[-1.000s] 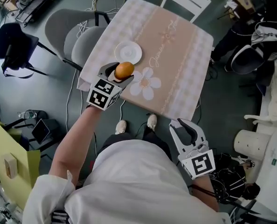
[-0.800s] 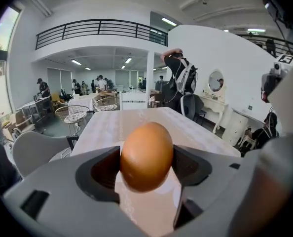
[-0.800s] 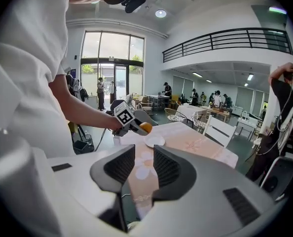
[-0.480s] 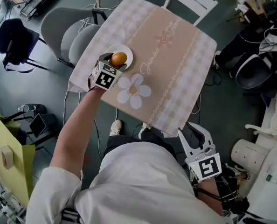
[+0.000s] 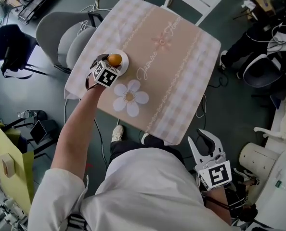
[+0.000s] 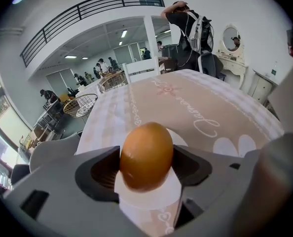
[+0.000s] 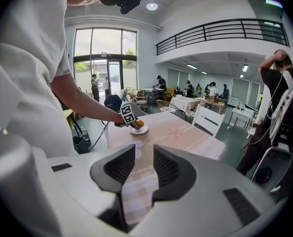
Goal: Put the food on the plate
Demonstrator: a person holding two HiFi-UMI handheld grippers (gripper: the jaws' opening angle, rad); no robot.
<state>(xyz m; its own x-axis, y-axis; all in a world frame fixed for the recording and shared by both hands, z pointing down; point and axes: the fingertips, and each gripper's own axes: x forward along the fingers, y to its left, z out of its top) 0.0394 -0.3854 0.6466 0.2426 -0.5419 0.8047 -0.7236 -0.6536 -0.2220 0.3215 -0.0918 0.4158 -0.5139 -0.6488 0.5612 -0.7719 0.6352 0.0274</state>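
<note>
Left claw (image 5: 113, 62) moved over plate (image 5: 126, 65), pinching egg (image 5: 115, 59); right claw (image 5: 206, 142) spread; grey chair (image 5: 56, 29) beside.

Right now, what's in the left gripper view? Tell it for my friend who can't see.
The left gripper holds an orange, egg-shaped food between its jaws, over a white plate. Behind is the table, a white chair and people in a big hall.

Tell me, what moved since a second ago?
The left gripper carried the orange food from the table's near edge down over the white plate. It still grips it. The right gripper stays open and empty beside the person.
</note>
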